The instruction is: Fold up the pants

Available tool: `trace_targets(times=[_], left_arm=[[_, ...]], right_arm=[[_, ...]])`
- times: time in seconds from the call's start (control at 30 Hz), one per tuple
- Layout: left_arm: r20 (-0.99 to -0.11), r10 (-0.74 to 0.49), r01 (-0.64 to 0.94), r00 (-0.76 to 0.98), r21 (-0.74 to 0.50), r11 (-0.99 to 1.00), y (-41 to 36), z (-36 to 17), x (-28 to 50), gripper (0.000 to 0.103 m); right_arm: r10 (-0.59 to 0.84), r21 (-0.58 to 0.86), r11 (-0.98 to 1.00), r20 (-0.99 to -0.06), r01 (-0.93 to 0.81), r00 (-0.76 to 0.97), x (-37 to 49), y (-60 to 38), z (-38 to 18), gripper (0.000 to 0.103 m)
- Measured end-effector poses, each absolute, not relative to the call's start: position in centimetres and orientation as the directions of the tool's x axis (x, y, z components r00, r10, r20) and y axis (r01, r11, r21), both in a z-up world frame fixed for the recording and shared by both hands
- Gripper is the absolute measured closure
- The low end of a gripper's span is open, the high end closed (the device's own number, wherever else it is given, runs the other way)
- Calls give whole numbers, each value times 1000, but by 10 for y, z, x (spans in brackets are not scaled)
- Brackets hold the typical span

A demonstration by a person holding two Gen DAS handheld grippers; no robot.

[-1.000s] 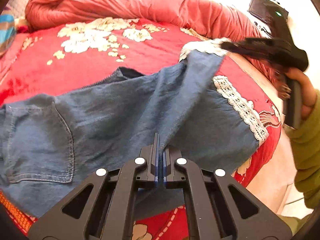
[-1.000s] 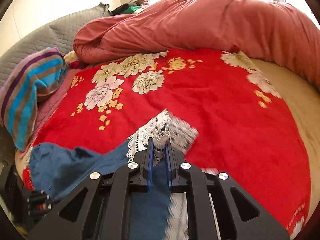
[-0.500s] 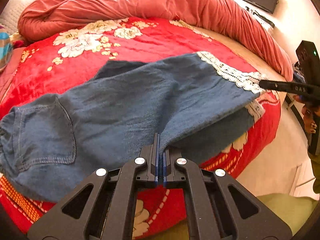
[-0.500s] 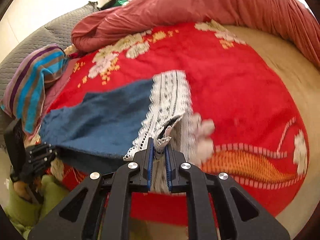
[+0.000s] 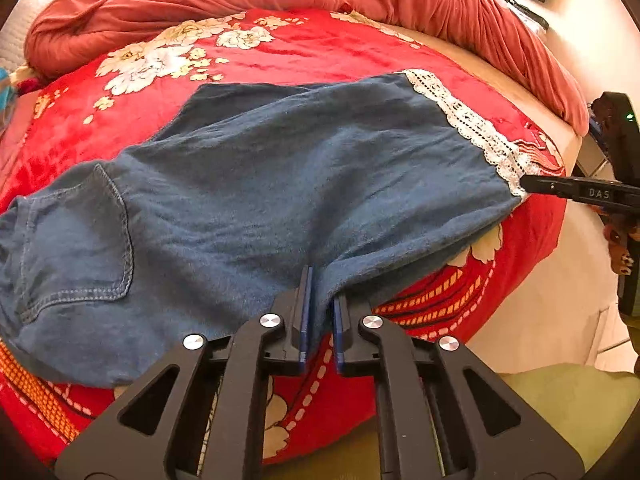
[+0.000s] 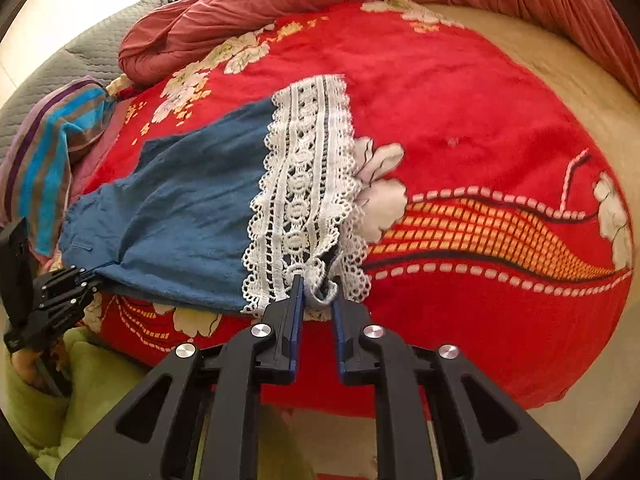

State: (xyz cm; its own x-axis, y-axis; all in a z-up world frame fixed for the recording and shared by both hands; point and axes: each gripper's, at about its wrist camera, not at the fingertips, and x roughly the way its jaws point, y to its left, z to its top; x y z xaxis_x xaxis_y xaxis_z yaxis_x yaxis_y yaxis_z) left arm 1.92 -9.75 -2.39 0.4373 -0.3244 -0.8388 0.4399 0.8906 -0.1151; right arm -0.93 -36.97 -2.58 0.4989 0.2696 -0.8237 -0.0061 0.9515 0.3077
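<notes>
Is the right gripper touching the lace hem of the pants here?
Touching. In the right wrist view the right gripper has jaws opening, yet the lace hem of the pants is bunched between them against the left finger.

Left gripper jaws opening, denim pants edge between them; pants flat on red floral blanket.

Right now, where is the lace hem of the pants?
In the right wrist view the lace hem lies at the centre on the red blanket, its near end between the opening jaws of the right gripper.
</notes>
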Motion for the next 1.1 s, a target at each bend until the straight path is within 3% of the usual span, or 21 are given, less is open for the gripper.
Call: trace_targets(times=[0.03, 0.07, 0.1, 0.2, 0.37, 0.43, 0.47, 0.5, 0.57, 0.63, 0.67, 0.7, 0.8, 0.93, 1.0, 1.1], left_arm=[[-838, -331, 437, 434, -125, 891, -95, -22, 16, 89], [-834, -343, 436, 432, -140, 889, -92, -18, 12, 70], [-824, -360, 436, 438, -155, 886, -87, -13, 7, 55], [-781, -375, 401, 499, -176, 899, -58, 4, -9, 49], [-762, -215, 93, 612, -200, 975, 26, 17, -4, 42], [-765, -88, -67, 638, -168, 983, 58, 17, 3, 28], [-771, -28, -143, 636, -154, 978, 71, 15, 8, 16], [-779, 3, -189, 628, -148, 971, 80, 11, 12, 14], [-799, 9, -243, 602, -172, 955, 96, 0, 25, 15], [-804, -27, -231, 594, -203, 952, 98, -10, 35, 54], [-805, -44, -215, 592, -210, 954, 97, -12, 39, 81], [-801, -56, -197, 596, -214, 957, 95, -10, 41, 85], [-781, -25, -203, 624, -193, 960, 102, 0, 40, 86], [-805, -40, -238, 592, -222, 945, 120, -18, 42, 78], [-787, -39, -250, 616, -242, 938, 124, -11, 34, 65], [-747, 48, -264, 663, -174, 949, 121, 20, 17, 64]], right_arm=[[263, 302, 953, -823, -5, 503, -10, -372, -22, 78], [243, 287, 958, -814, 1, 527, -13, -376, -15, 69], [222, 271, 963, -795, 3, 565, -16, -381, -4, 66], [185, 222, 975, -745, -23, 642, -19, -381, 18, 64], [288, 215, 958, -721, -193, 630, -5, -341, 21, 60], [310, 203, 949, -732, -240, 607, 0, -325, 15, 60], [318, 194, 944, -746, -265, 585, 4, -315, 8, 60], [321, 190, 942, -754, -278, 573, 7, -310, 5, 60], [315, 176, 941, -771, -291, 554, 12, -302, -2, 59], [284, 143, 947, -793, -288, 540, 16, -297, -11, 59], [263, 125, 951, -808, -282, 528, 17, -297, -16, 59], [249, 117, 954, -821, -275, 514, 18, -299, -21, 59], [243, 122, 958, -827, -260, 507, 15, -307, -23, 59], [242, 121, 957, -835, -264, 495, 13, -307, -34, 59], [234, 101, 954, -838, -281, 494, 14, -304, -31, 59], [294, 161, 943, -815, -292, 500, 15, -313, -17, 58]])
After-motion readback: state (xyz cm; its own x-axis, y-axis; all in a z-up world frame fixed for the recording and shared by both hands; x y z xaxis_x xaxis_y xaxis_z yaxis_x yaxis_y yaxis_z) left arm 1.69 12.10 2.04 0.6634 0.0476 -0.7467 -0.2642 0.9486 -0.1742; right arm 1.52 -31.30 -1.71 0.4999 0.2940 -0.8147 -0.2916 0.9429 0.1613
